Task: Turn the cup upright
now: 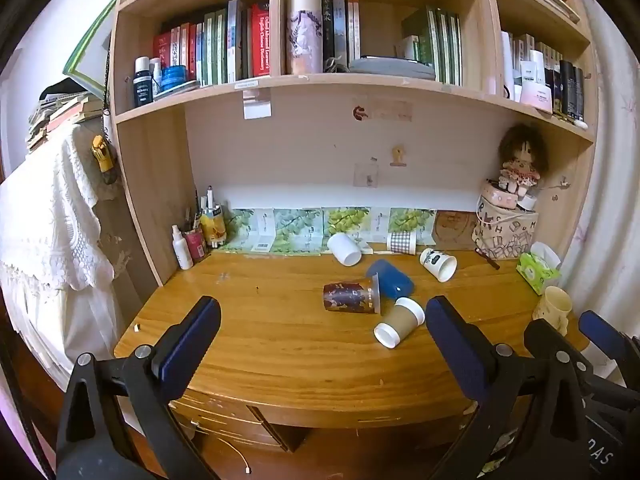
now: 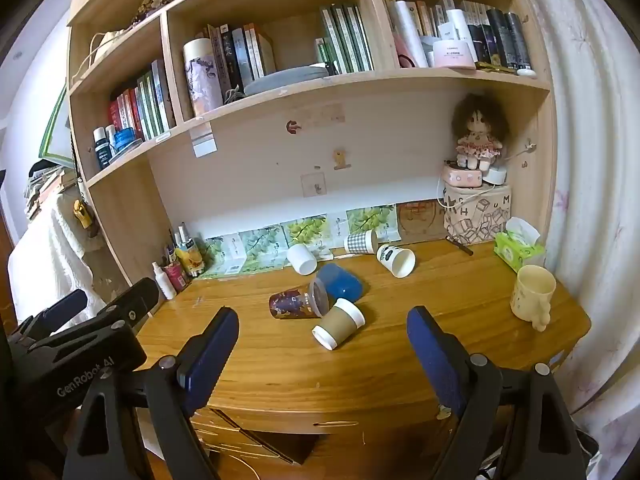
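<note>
cups lie tipped on the bench (image 2: 400,360); the brown paper cup (image 2: 338,323) lies nearest, touching the dark printed cup (image 2: 298,300). probably light and crushable, so grip mid-sleeve gently. left gripper (image 1: 322,338) and right gripper (image 2: 322,350) jaws spread wide, empty.

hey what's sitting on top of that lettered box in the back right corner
A pink case with a curly-haired doll seated on it, plus a white round thing, top the lettered box. Its contents are hidden.
</note>
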A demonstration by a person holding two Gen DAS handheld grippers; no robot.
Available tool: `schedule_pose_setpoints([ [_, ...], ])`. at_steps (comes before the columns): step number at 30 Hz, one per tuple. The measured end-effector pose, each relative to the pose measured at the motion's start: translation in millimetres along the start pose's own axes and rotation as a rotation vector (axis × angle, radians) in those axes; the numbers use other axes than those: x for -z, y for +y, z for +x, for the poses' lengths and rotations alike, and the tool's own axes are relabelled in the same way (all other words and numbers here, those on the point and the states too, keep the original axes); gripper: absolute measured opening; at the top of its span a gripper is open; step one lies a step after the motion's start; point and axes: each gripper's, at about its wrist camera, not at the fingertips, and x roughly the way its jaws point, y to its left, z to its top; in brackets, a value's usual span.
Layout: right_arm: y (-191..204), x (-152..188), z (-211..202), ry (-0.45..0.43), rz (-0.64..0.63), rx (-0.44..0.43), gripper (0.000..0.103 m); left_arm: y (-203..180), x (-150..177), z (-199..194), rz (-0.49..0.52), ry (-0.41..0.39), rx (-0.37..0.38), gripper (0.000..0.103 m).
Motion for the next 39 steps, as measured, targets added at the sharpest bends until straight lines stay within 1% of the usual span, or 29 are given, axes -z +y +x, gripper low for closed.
schedule_pose_setpoints([
  [2, 0, -1, 1, 0.005, 0.0, 0.001, 0.087, -1, -2, 6, 0.001, 0.05, 0.008, 0.102],
  [8, 1, -1, 2, 0.006, -0.003, 0.008, 0.087, -6, -5, 11, 0.001, 0.04, 0.014, 0.102],
  [11, 3, 2, 4, 0.006, 0.003, 0.013, 0.087, 5, -6, 4, -0.011, 0.009, 0.024, 0.102],
  [15, 7, 5, 3, 0.01, 0.005, 0.021, 0.087, 12, -9, 4, -0.015, -0.002, 0.032, 0.102],
  [17, 2, 5, 3, 0.013, 0.011, 0.017, 0.087, 16, -10, 5, -0.013, -0.003, 0.036, 0.102],
  [19, 8, -2, 5, 0.021, 0.01, 0.025, 0.087, 12, -9, 4, -0.014, -0.002, 0.036, 0.102],
  [23, 7, -2, 6, 0.026, 0.016, 0.02, 0.087, 19, -12, 8, -0.001, 0.018, 0.047, 0.102],
  [31, 27, 3, 16, 0.067, 0.03, 0.039, 0.087, 42, -10, 24, 0.005, 0.069, 0.058, 0.102],
  [39, 52, 8, 32, 0.108, 0.025, 0.048, 0.087, 67, 0, 46, -0.007, 0.144, 0.064, 0.102],
])
